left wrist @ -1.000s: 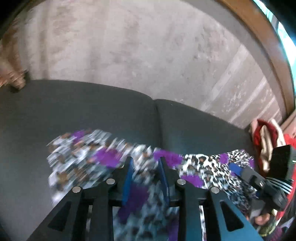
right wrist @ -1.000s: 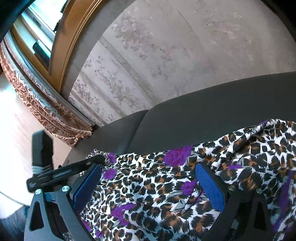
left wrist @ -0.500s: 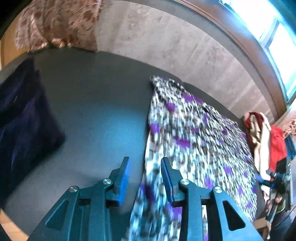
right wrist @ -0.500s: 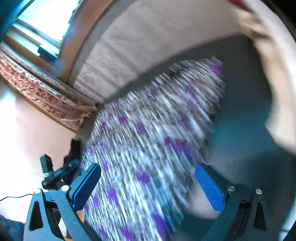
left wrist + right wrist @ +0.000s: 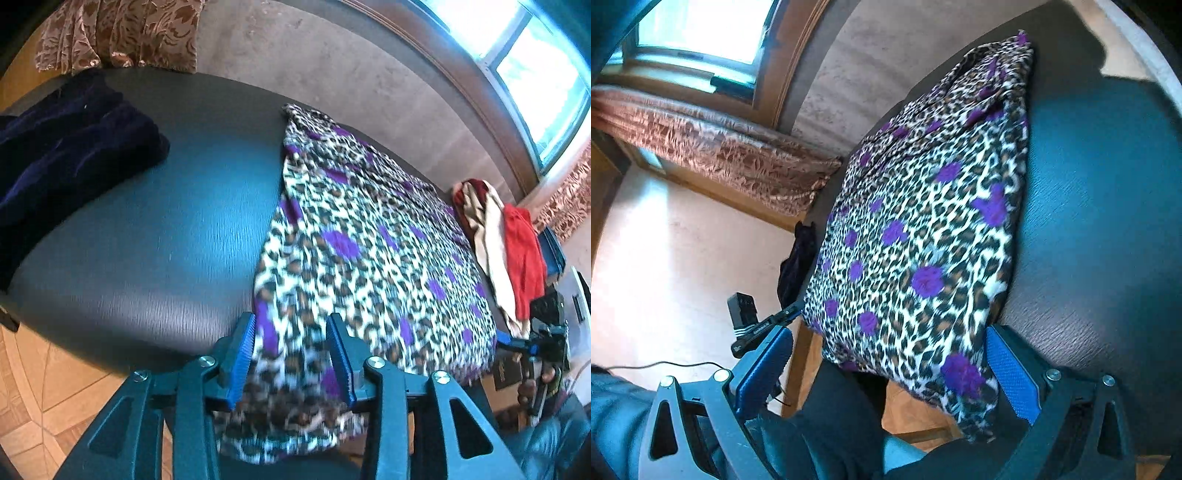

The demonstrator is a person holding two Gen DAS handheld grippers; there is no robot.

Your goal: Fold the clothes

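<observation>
Leopard-print garment (image 5: pixel 354 258) drawn out flat on the dark surface (image 5: pixel 166 240)
Left gripper (image 5: pixel 291 365) fingers have just been opening, fabric loose between; right gripper (image 5: pixel 886 373) fingers apart, letting go.

Soft printed cloth garment (image 5: pixel 362 258), matt table (image 5: pixel 166 240)

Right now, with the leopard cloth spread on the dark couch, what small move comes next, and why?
Probably draw both grippers back clear of the cloth. The left gripper has just been opening, with the near edge loose between its jaws; the right gripper stands wide open. The cloth lies flat, hanging off the couch edge.
</observation>
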